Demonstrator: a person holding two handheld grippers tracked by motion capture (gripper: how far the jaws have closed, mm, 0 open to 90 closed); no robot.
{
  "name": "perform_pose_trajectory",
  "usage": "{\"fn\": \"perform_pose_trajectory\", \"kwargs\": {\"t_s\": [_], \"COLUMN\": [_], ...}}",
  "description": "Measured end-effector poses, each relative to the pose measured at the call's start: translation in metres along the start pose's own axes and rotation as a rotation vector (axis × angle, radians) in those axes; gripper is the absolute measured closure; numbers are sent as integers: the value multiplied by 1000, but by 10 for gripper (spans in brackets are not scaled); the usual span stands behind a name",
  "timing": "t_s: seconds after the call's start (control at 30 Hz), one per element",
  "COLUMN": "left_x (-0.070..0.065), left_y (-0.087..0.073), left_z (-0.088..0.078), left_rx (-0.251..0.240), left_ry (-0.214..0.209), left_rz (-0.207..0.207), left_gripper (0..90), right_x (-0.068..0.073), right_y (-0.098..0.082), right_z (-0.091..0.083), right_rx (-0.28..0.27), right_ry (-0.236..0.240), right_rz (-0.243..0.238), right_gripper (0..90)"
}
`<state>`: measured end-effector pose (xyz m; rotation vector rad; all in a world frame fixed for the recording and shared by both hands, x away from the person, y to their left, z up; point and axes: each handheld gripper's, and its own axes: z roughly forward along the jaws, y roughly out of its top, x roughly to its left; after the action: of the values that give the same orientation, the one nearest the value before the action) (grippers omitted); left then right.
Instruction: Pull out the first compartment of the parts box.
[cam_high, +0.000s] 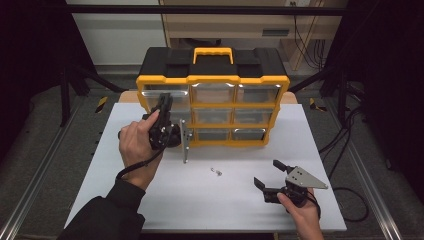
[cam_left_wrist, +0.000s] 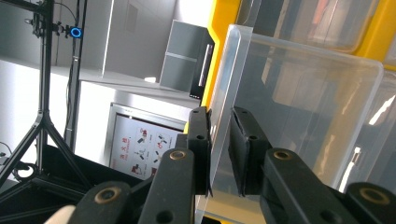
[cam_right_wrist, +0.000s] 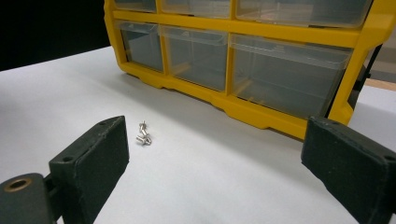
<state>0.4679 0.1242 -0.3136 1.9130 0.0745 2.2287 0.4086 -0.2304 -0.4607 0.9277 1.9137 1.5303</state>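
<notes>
At the front of the yellow organiser (cam_high: 212, 107), on the white tabletop (cam_high: 150, 195), the left tool (cam_high: 162, 117) was clenched on the front wall of a clear plastic drawer (cam_left_wrist: 299, 107). In the left gripper view its two black pads stood one on each side of that thin transparent wall, near the drawer's upper corner, with the wall pinched between them. From the high view the drawer belonged to the left column of the organiser, though which row could not be told, as the hand (cam_high: 137, 145) covered it.

The right tool (cam_high: 270, 182) was released, its jaws wide apart and holding nothing, resting low near the right front of the tabletop. A few small metal screws (cam_right_wrist: 144, 134) lay loose on the tabletop between it and the organiser.

The drawer looked light, stiff and smooth: thin moulded plastic that would slide easily but could slip from the pads or crack under a hard squeeze. The front wall by its rim seemed the sensible place to hold it, and a straight pull along its runners, rather than a twist, would likely keep it from jamming. The screws, tiny and prone to rolling, would want a careful pinch.
</notes>
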Motion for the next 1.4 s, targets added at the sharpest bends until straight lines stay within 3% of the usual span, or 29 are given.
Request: {"fn": "perform_pose_trajectory", "kwargs": {"t_s": [0.63, 1.4], "left_x": [-1, -2], "left_y": [0, -1], "left_z": [-19, -29], "left_rx": [-16, -29], "left_ry": [22, 34], "left_rz": [18, 13], "left_gripper": [782, 781], "right_x": [0, 1], "right_y": [0, -1], "right_z": [0, 1], "right_rx": [2, 5], "right_ry": [1, 4], "right_rz": [-5, -1], "right_gripper": [76, 76]}}
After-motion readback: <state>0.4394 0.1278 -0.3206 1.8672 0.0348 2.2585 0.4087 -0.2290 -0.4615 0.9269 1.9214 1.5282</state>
